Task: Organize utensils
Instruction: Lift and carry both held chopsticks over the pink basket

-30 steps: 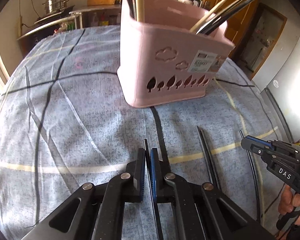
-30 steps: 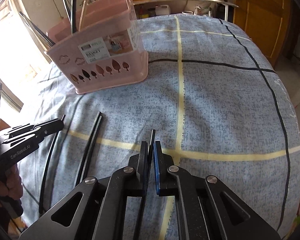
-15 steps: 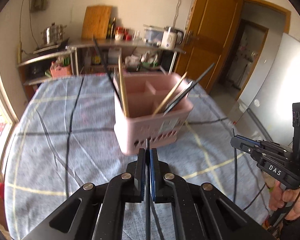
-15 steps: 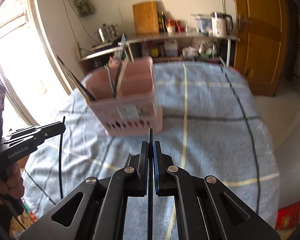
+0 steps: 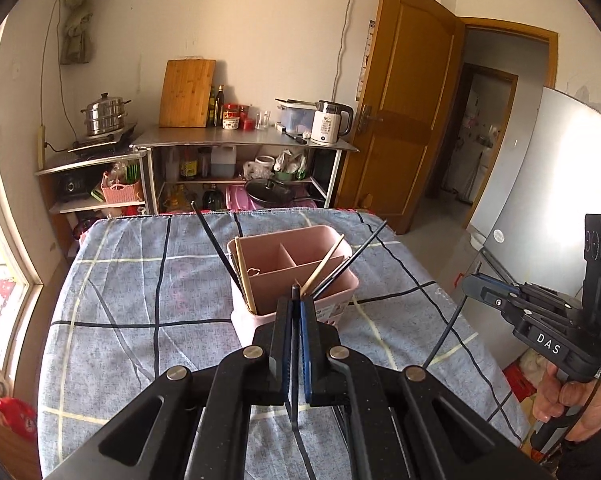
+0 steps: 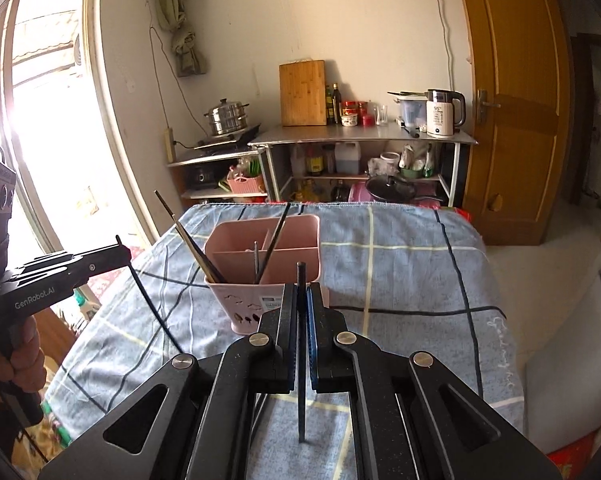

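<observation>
**Two black chopsticks held aloft over the worktop**

A worktop (image 5: 112, 280) covered in blue-grey cloth with black and cream grid lines is seen from above in both wrist views. Toward its far end stands a pink plastic utensil basket (image 5: 336, 280) with inner dividers and leaf-shaped cut-outs along its base. Several long utensils are propped in its compartments: a black stick and a pale wooden one leaning at the left corner in the left wrist view, and a wooden and a dark pair slanting out to the right.

The left tongs (image 5: 296, 304) are held raised above the near part of the worktop and tilted downward toward the basket. Their jaws are clamped on a thin black chopstick (image 5: 295, 360), whose tip projects just past the fingertips while the rest hangs down below. In the right wrist view these tongs are seen at the left edge, carried by a hand (image 6: 24, 356) wrapped round the handle, the chopstick dangling beneath.

The right tongs (image 6: 301, 300) are posed likewise, raised and angled down at the basket, their jaws closed on a second thin black chopstick (image 6: 300, 360) that stands nearly upright between the pads. In the left wrist view they appear at the right edge, gripped from below by a hand (image 5: 572, 400).
</observation>
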